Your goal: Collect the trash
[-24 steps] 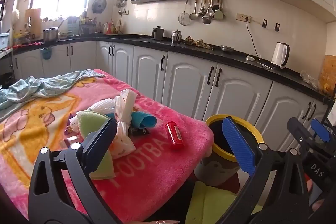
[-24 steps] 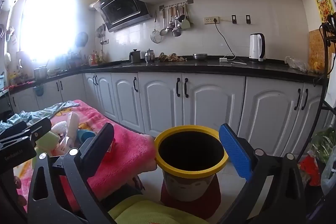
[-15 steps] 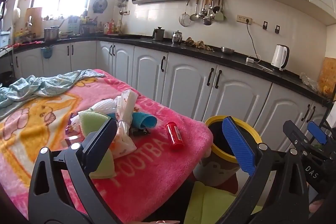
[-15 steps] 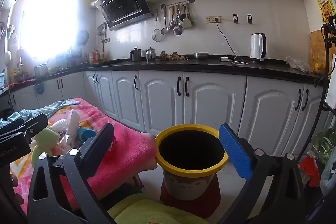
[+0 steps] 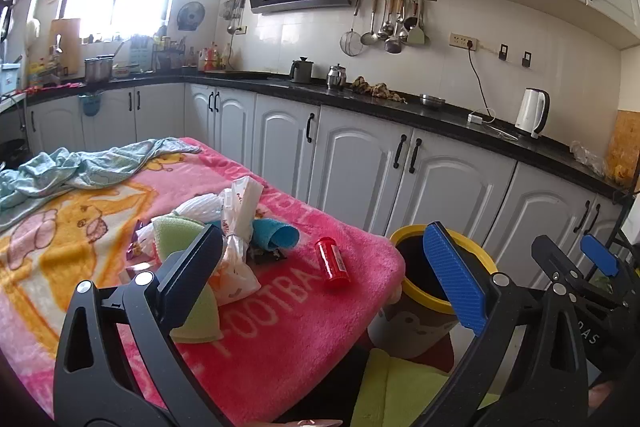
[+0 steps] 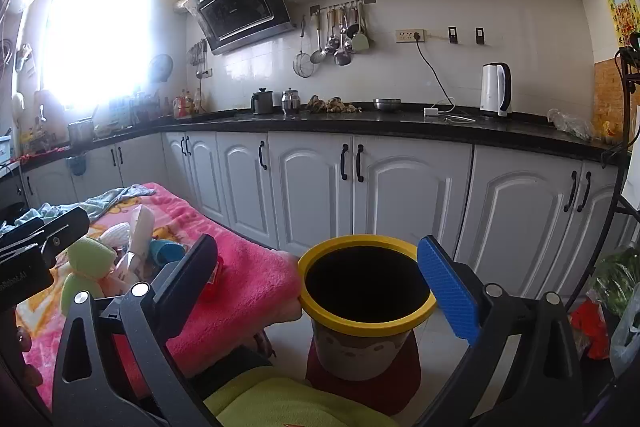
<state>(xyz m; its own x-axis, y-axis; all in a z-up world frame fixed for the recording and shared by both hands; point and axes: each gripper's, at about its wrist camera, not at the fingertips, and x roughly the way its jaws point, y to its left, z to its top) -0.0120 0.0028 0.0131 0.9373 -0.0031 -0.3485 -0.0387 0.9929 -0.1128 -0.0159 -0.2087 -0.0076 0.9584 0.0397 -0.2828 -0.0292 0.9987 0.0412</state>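
Note:
A pile of trash lies on the pink blanket [image 5: 280, 323]: a knotted white plastic bag [image 5: 236, 259], a green sponge [image 5: 180, 239], a blue roll [image 5: 276, 235] and a small red can [image 5: 331, 261]. A yellow-rimmed bin [image 6: 366, 303] stands on the floor just past the table's right end; it also shows in the left wrist view [image 5: 424, 291]. My left gripper [image 5: 324, 267] is open and empty, above the blanket near the pile. My right gripper [image 6: 320, 275] is open and empty, in front of the bin.
White kitchen cabinets [image 6: 400, 187] with a black counter [image 6: 360, 123] run behind the table and bin. A light blue cloth [image 5: 80, 167] lies at the blanket's far left. A red mat [image 6: 360, 383] lies under the bin. Bags [image 6: 608, 291] sit on the floor at right.
Both grippers have drifted slightly; the views shift a little. Both stay open and empty, and nothing on the blanket has moved.

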